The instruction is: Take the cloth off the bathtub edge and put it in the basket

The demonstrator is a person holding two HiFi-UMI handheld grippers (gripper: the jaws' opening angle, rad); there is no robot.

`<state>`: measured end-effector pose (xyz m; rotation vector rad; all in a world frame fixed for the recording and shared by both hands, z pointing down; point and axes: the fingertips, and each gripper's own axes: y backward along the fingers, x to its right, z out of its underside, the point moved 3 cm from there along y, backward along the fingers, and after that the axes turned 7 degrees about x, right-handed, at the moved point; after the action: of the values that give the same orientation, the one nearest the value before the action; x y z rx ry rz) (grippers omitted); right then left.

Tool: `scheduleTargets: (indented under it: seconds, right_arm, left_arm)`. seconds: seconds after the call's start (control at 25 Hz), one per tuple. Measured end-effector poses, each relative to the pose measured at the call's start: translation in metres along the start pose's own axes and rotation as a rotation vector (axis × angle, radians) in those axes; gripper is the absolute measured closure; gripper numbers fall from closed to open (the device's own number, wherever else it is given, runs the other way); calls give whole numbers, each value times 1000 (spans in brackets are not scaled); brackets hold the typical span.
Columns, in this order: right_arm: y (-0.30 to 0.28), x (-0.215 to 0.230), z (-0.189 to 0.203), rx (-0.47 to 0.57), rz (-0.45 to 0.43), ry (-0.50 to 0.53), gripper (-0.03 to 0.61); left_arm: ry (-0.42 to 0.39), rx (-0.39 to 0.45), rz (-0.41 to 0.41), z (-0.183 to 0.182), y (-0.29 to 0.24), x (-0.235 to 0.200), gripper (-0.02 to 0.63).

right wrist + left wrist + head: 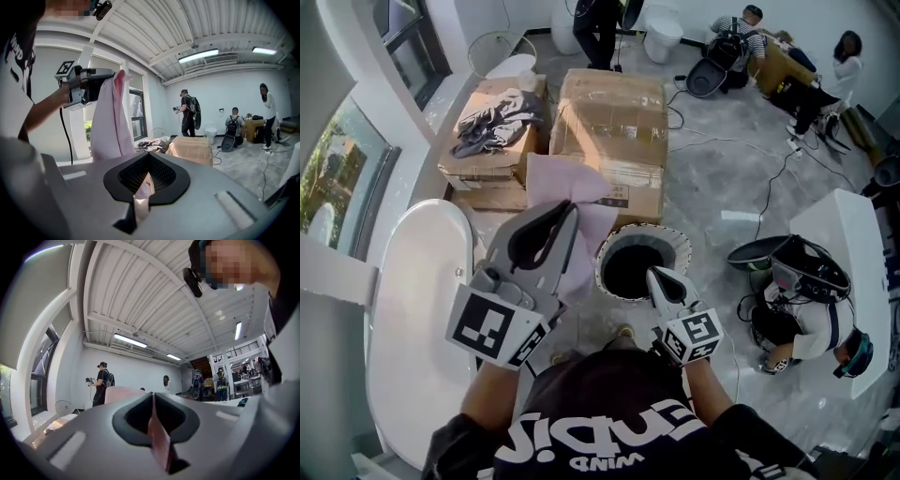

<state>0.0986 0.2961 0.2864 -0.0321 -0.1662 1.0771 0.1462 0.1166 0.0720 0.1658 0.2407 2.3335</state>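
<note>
The pink cloth [567, 183] hangs in the air from my left gripper [570, 214], which is shut on its upper part; the cloth's top corner flares above the jaws. In the left gripper view the cloth [123, 392] shows past the shut tips [152, 395] and as a pink strip between them. The round basket [670, 239], white-rimmed with a dark inside, stands on the floor just right of the hanging cloth. My right gripper [659, 274] is over the basket's near rim with its jaws together. From the right gripper [149, 155] I see the cloth [110, 122] drooping from the left gripper [89, 86].
A white bathtub [422, 300] lies at the left under the window. Two cardboard boxes [614, 122] stand behind the basket, one of them [492, 127] holding grey clothes. A person [806, 300] crouches at the right by a white fixture [853, 244]. Cables [769, 187] cross the floor.
</note>
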Motion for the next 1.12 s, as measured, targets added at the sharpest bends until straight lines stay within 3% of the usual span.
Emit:
scheduleTargets:
  seconds: [0.56,0.84,1.12]
  right_arm:
    - [50,95,2,2,112,-35,569]
    - [70,138,0,6,112,-29,569]
    - [68,155,-8,9,158,-33,569]
  left_arm:
    - [36,2,90,20,-95,55,598]
    - [-12,41,83,11,-136,78,598]
    - [-42,55,166,1,-164,86,598]
